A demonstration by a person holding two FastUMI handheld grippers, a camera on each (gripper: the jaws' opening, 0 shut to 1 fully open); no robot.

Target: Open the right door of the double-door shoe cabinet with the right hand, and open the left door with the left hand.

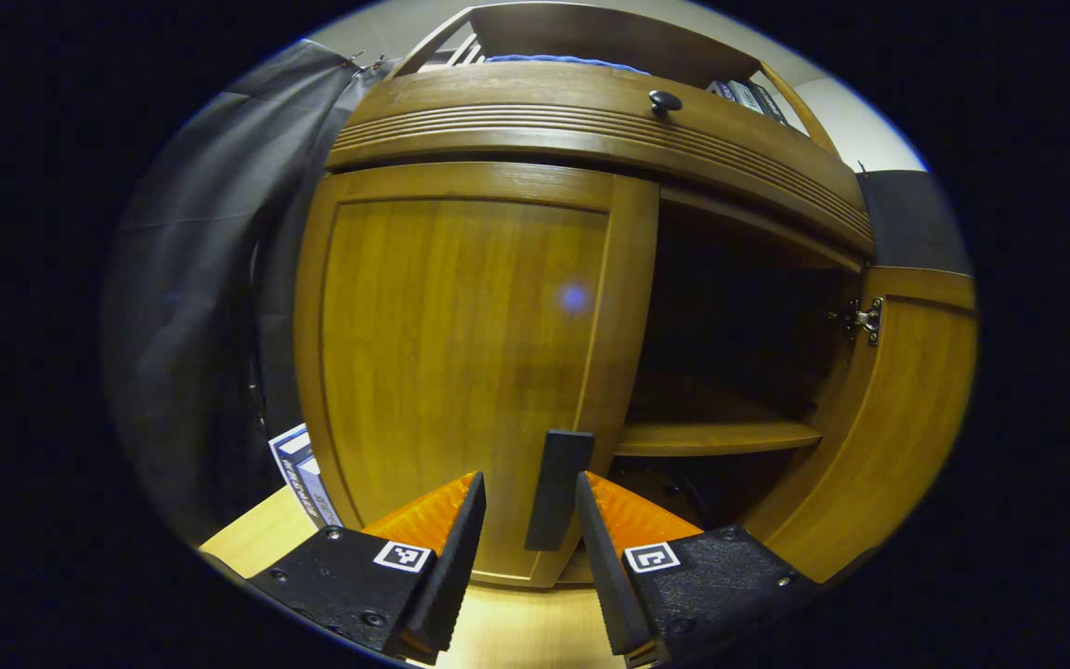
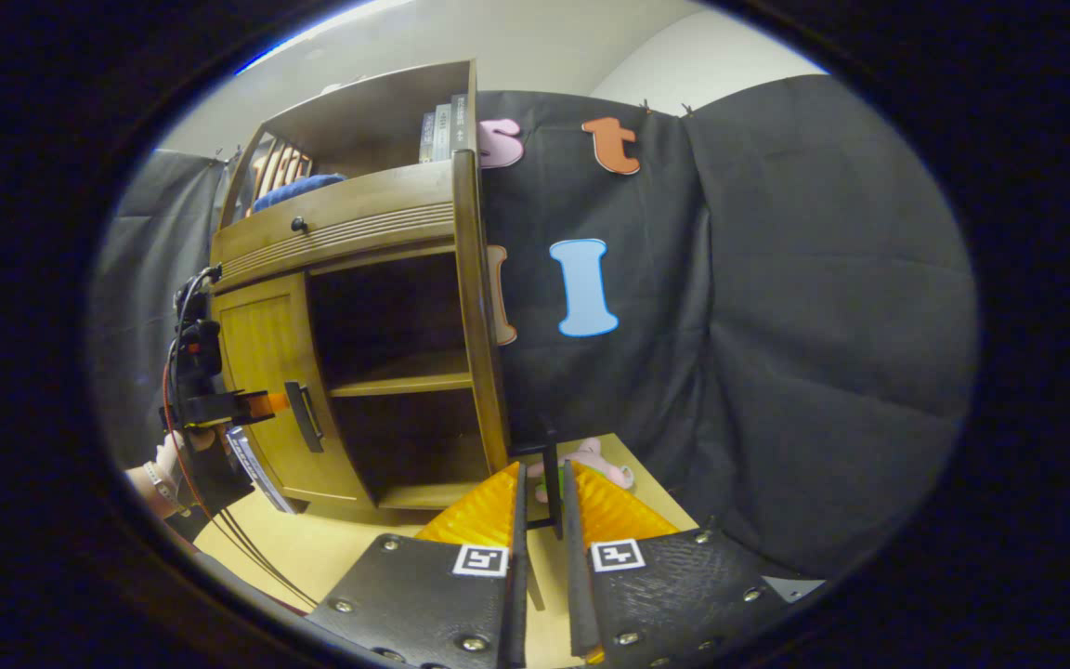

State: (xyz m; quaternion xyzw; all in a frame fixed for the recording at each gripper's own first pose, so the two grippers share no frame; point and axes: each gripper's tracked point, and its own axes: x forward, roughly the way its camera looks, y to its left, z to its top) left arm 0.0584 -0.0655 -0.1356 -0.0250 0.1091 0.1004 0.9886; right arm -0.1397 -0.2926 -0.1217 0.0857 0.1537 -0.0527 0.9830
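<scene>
**Right door swung wide, left door closed with the claw at its handle**

The shoe cabinet (image 1: 591, 130) stands on the pale wooden surface (image 1: 526, 623), warm brown wood with a ribbed band under its top and a small dark knob (image 1: 664, 100) up there. In the left gripper view the left door (image 1: 461, 353) sits flat in its frame, a tall panel with its long axis running up and down. Its handle (image 1: 556, 488) is a dark upright bar near the door's inner edge, and the left claw (image 1: 530, 520) is right on it: the fingers stand apart on either side of the bar with a gap showing on both sides, so nothing is pressed yet.

The right door (image 1: 897, 427) hangs swung out, its inner face and a metal hinge (image 1: 860, 319) showing. The opened half is dark inside, with one shelf (image 1: 716, 435) across it; whatever lies deeper in is too dim to make out.

In the right gripper view the right claw (image 2: 541, 506) is almost closed, a thin slot between its fingers, and a slim dark handle bar (image 2: 551, 488) stands in that slot. Whether both fingers press it I cannot tell. The right door (image 2: 472, 307) shows edge-on here. Over by the cabinet, the left claw (image 2: 261, 405) reaches at the left door's handle (image 2: 303, 416), a hand (image 2: 168, 460) below it. A pink soft toy (image 2: 591, 460) lies on the surface, partly hidden by the fingers.
</scene>
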